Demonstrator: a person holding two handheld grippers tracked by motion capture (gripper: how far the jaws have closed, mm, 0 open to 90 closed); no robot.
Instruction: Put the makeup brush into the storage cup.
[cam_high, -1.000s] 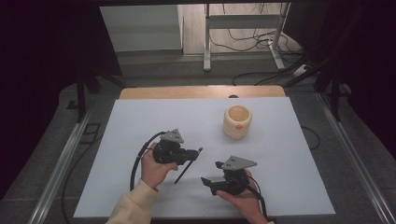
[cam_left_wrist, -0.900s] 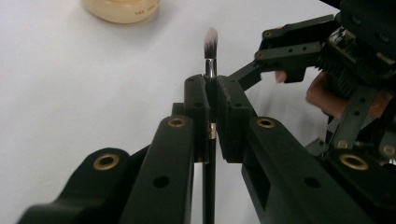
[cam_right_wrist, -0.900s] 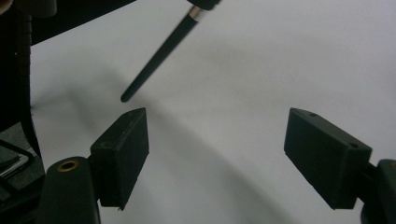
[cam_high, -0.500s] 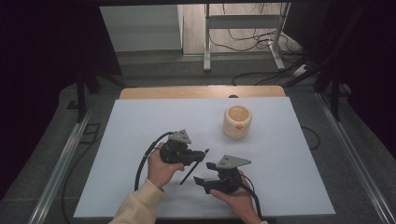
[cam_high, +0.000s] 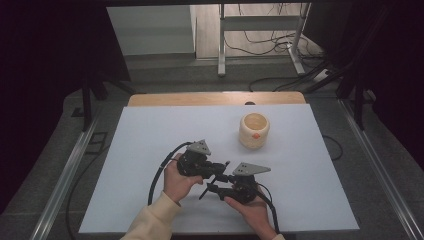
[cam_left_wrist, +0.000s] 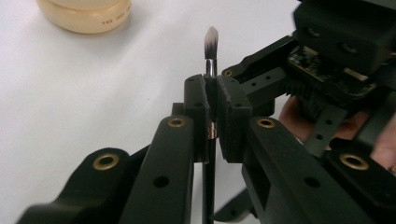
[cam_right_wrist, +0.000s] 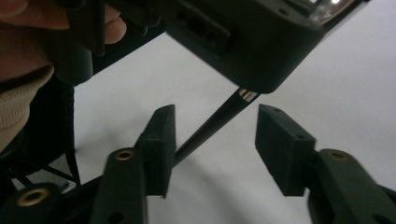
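Observation:
A thin black makeup brush (cam_left_wrist: 211, 42) with a dark, white-tipped head stands between the jaws of my left gripper (cam_left_wrist: 212, 93), which is shut on its metal collar. In the high view the left gripper (cam_high: 219, 170) holds the brush (cam_high: 214, 181) slanted over the white table. My right gripper (cam_high: 210, 189) faces it from the right. In the right gripper view its jaws (cam_right_wrist: 215, 122) stand open on either side of the brush handle (cam_right_wrist: 208, 129), with the left jaw close beside the handle. The left gripper's body (cam_right_wrist: 233, 37) looms just above.
A cream round cup (cam_high: 254, 131) with a small orange mark stands on the white table (cam_high: 150, 140) behind and right of the grippers; its base (cam_left_wrist: 84, 16) is at the top left of the left gripper view. A wooden strip (cam_high: 215, 98) edges the table's far side.
The two grippers have come together. The left gripper carried the brush to the right, and the right gripper moved left until its open jaws straddle the handle.

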